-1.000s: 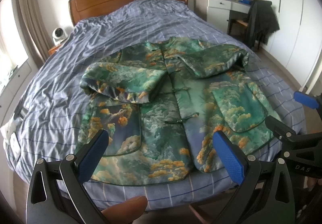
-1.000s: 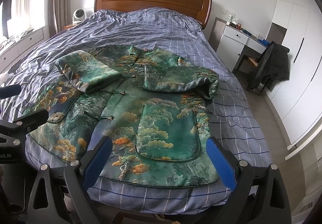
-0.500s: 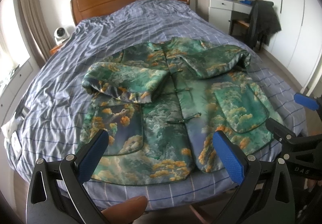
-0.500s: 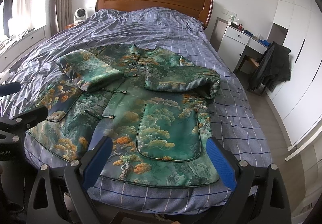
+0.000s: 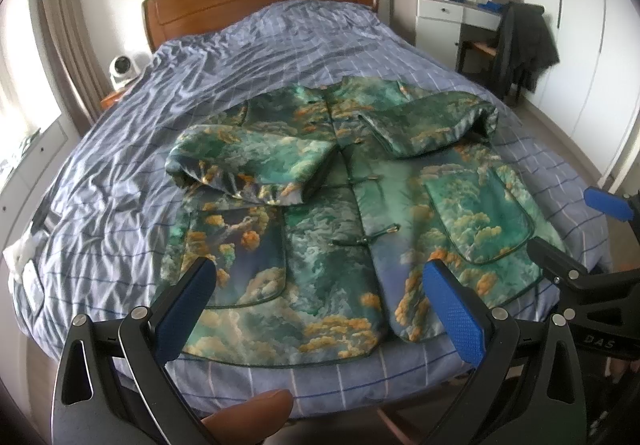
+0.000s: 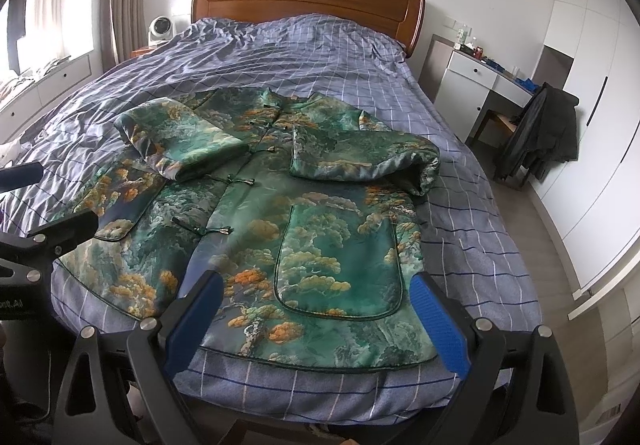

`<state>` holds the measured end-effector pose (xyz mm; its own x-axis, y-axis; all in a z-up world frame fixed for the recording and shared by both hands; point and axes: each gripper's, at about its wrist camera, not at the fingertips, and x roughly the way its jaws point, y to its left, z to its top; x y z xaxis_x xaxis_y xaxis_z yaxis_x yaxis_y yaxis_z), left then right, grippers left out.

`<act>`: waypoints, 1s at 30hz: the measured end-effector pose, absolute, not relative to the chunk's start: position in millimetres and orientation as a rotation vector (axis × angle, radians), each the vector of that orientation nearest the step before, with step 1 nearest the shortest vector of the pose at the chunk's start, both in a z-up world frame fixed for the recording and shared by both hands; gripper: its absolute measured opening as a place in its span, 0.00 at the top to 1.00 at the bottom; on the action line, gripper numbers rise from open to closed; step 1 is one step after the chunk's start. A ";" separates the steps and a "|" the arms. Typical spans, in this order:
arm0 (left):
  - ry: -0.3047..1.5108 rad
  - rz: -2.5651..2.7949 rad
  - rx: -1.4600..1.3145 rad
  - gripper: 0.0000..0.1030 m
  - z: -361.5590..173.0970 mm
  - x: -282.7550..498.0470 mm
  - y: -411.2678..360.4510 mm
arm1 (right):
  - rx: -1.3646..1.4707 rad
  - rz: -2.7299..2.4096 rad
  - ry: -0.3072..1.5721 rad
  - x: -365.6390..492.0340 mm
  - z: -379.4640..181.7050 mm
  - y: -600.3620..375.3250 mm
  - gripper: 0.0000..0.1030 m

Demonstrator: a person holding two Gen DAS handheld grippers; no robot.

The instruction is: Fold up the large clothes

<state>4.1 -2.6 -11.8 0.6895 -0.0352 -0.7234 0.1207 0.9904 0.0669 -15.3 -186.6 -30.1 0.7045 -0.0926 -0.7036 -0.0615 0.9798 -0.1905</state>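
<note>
Both grippers had crept slightly nearer the jacket (image 5: 320,245) on the bed (image 5: 160,93). The left gripper (image 5: 320,309) and right gripper (image 6: 316,321) hung wide apart, empty; with sleeves already in, grasping the hem (image 6: 320,359) seemed next.

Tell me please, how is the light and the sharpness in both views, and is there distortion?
Left wrist view: soft and slightly blurred, the window at its left edge washed out, the bed bulging from fisheye bending. Right wrist view: sharper, bright window overexposed, wardrobe lines curved; daylight gives sheen on the jacket.
</note>
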 end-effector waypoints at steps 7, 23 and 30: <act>0.797 -0.068 0.110 0.00 -9.7 -1.2 5.0 | -0.177 0.007 0.790 -20.9 -33.2 -187.5 0.07; 0.790 -0.044 0.075 0.00 -18.4 -5.2 4.9 | -0.076 0.216 0.701 -18.9 -17.5 -197.3 0.00; 0.792 -0.024 0.058 0.00 -22.7 -3.8 12.9 | -0.201 0.291 0.758 59.1 -13.2 -204.8 0.00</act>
